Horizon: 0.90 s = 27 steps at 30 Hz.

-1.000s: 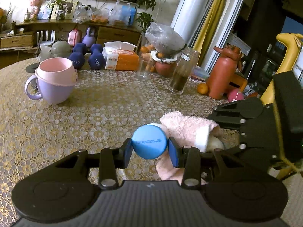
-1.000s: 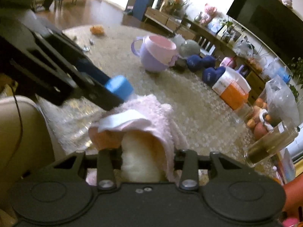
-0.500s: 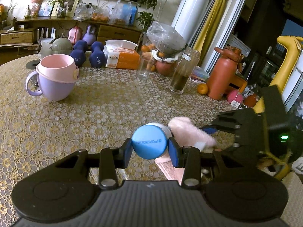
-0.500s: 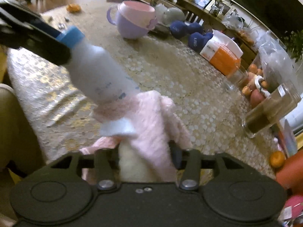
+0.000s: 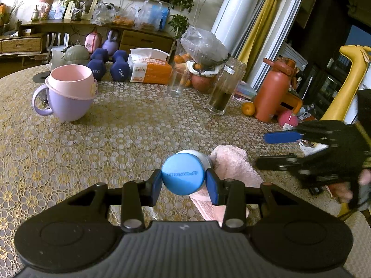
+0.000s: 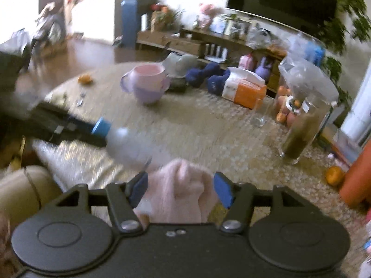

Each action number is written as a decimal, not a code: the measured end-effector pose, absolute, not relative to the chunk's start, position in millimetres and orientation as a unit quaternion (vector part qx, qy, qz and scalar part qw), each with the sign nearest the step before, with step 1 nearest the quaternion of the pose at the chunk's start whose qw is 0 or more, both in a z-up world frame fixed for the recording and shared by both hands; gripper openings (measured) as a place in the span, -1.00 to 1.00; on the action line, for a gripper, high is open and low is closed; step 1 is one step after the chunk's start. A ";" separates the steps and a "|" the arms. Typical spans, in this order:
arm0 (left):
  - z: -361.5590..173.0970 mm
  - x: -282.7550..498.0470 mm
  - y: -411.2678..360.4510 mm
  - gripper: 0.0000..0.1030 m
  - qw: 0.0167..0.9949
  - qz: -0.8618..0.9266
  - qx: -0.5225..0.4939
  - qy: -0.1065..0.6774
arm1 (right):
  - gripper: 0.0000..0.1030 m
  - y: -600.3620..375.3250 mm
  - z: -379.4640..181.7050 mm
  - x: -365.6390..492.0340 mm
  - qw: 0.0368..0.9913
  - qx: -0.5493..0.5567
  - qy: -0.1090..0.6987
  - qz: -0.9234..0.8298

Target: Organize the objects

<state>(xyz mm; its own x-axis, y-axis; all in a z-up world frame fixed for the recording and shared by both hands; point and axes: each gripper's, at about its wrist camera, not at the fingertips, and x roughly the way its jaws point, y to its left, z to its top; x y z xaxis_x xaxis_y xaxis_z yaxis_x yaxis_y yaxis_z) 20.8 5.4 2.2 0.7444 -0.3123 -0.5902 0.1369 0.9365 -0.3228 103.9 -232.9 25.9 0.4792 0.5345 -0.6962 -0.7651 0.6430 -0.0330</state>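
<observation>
My left gripper (image 5: 183, 183) is shut on the blue cap (image 5: 183, 173) of a white bottle and holds the bottle (image 6: 126, 144) tilted above the table. A pink fluffy towel (image 5: 231, 166) lies against the bottle's far end. My right gripper (image 6: 180, 190) is open, its jaws wide apart around the towel (image 6: 180, 192) without pinching it. In the left wrist view the right gripper (image 5: 271, 149) sits to the right of the towel, pads apart.
A pink and purple cup (image 5: 69, 95) stands at the left of the lace-covered table (image 5: 116, 143). Blue dumbbells (image 5: 109, 66), a tissue box (image 5: 150, 69), a clear glass (image 5: 177, 83), a dark jar (image 5: 223, 92), an orange flask (image 5: 272, 95) and fruit line the far edge.
My right gripper has let go of the towel, opened and drawn back to the right. The left gripper still holds the bottle in the same place.
</observation>
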 end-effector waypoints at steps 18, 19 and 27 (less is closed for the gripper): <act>-0.4 22.5 16.6 -0.24 0.919 -0.123 -0.149 0.344 | 0.45 -225.5 -71.3 162.3 0.828 -0.077 0.453 0.321; -0.6 23.0 17.4 -0.24 0.919 -0.124 -0.149 0.345 | 0.41 -223.9 -70.2 160.5 0.830 -0.080 0.451 0.319; -1.5 25.6 24.1 -0.24 0.917 -0.130 -0.158 0.343 | -0.50 -224.1 -42.1 131.3 0.853 -0.088 0.403 0.321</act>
<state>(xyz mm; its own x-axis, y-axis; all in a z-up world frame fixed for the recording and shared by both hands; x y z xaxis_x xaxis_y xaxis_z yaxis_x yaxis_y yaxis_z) 25.6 24.1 -1.5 0.7305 -0.3471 -0.5882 0.1300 0.9162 -0.3791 131.3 -224.1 -42.1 0.4697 0.4762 -0.7434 -0.6187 0.7782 0.1076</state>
